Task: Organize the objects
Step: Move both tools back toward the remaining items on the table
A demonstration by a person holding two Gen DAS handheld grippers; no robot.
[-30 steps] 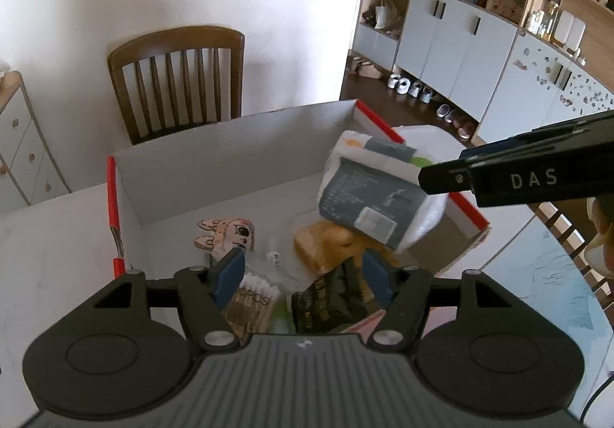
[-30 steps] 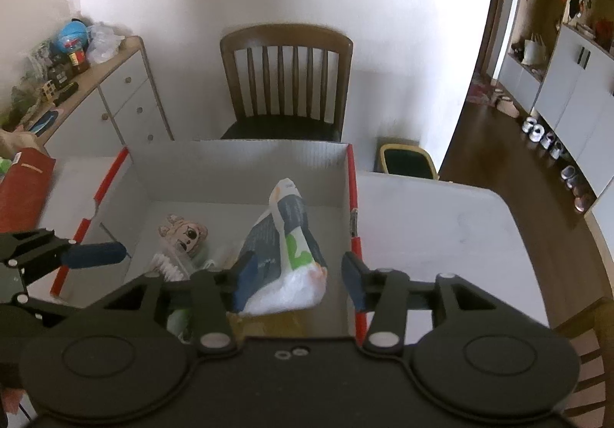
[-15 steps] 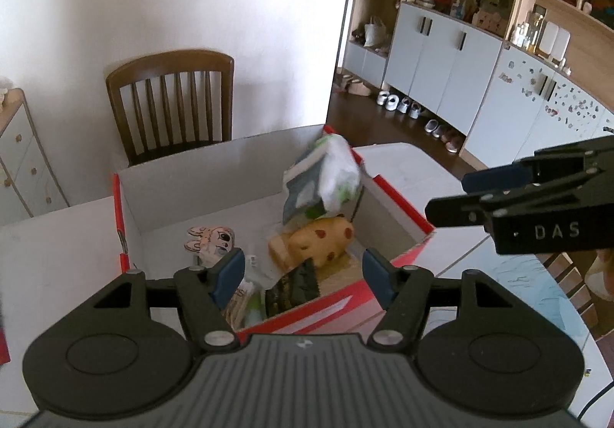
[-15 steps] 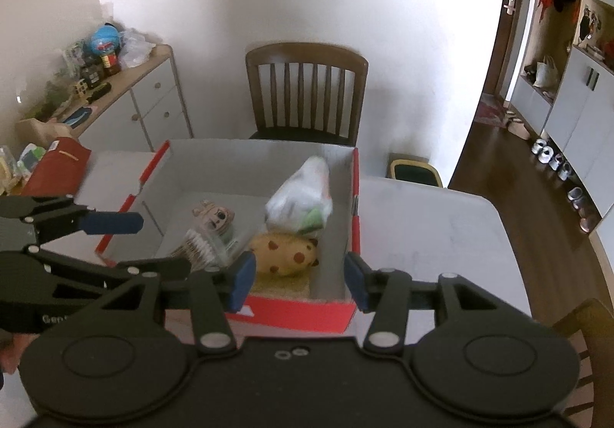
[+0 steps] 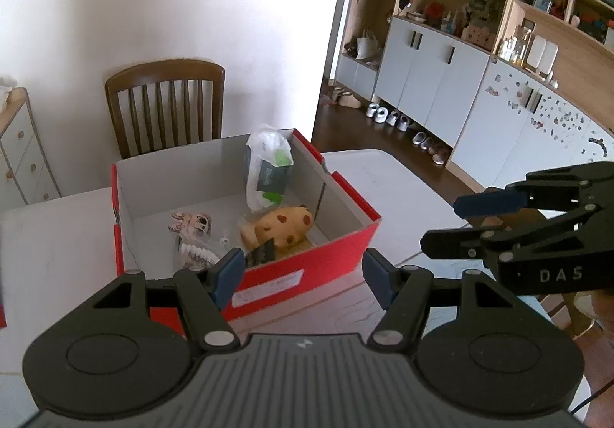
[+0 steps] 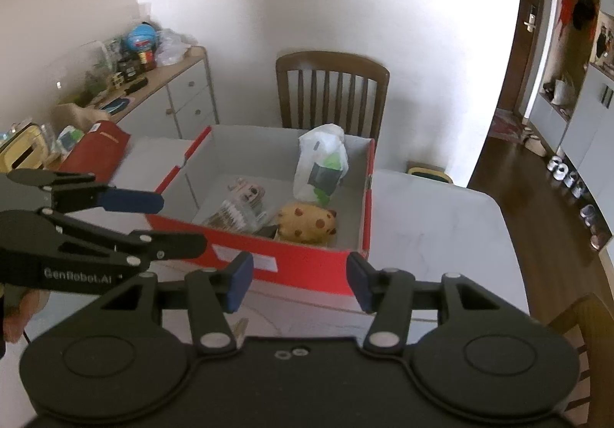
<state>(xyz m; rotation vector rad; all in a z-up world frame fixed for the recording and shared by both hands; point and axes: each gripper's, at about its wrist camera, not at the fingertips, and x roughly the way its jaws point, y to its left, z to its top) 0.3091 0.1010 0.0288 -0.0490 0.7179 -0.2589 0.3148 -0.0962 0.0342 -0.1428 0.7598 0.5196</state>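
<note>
While we hover short of red cardboard box (image 6: 307, 266): left gripper (image 5: 303, 278) spread, empty; cartoon figure (image 5: 192, 226), spotted yellow plush (image 5: 286, 226), white plastic packet (image 5: 268, 171) inside box; right gripper (image 6: 299, 282) spread, empty. Packing looks nearly done.

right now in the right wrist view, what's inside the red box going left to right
cartoon animal toy → yellow spotted plush, with the white plastic packet standing behind the plush against the far wall of the red box; the clear bag of small items overlaps the toy, so it is left out.
</note>
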